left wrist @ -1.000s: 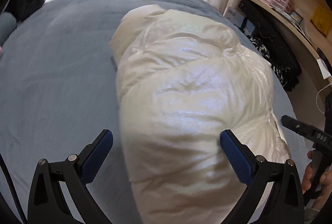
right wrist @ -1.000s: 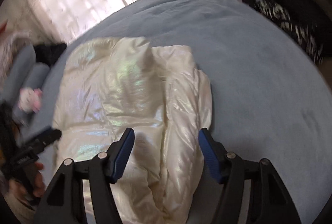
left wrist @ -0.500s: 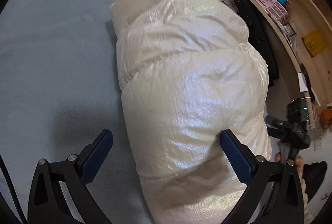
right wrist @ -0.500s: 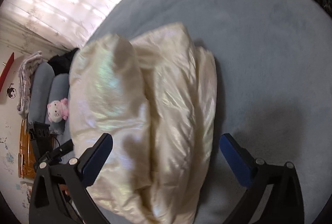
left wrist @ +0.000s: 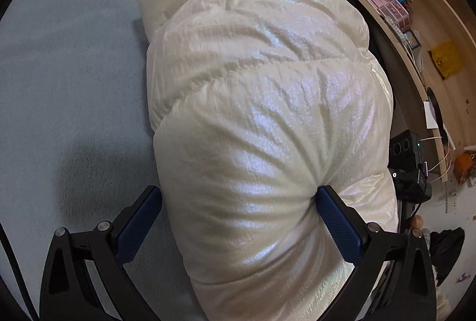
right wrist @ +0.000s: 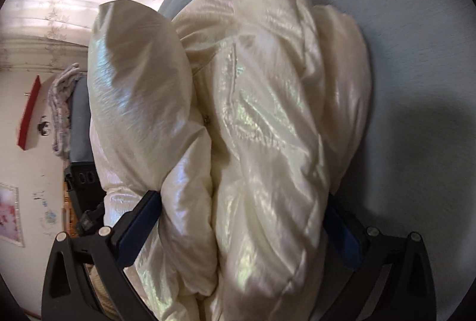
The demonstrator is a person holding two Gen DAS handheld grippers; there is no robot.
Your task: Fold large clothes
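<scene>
My left gripper [left wrist: 238,212] spread wide, straddling near end of cream puffer jacket [left wrist: 261,112]; right pad [left wrist: 339,222] dents fabric, left pad [left wrist: 138,221] sits beside bulge. Jacket lies folded in bundle on grey-blue bed [left wrist: 68,68]. My right gripper [right wrist: 238,227] also fully apart, jacket [right wrist: 267,112] bulging between pads, no squeeze visible. Wooden shelf [left wrist: 422,32] beyond bed.

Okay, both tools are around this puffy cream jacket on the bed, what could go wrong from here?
1. The puffy jacket looks slick and air-filled; the left tool spans only part of it, one fingertip dimpling the fabric, so it may slip out.
2. The right tool straddles several loose folds, so a squeeze may catch only some layers.
3. The jacket may spring back open on the blue bed.
</scene>
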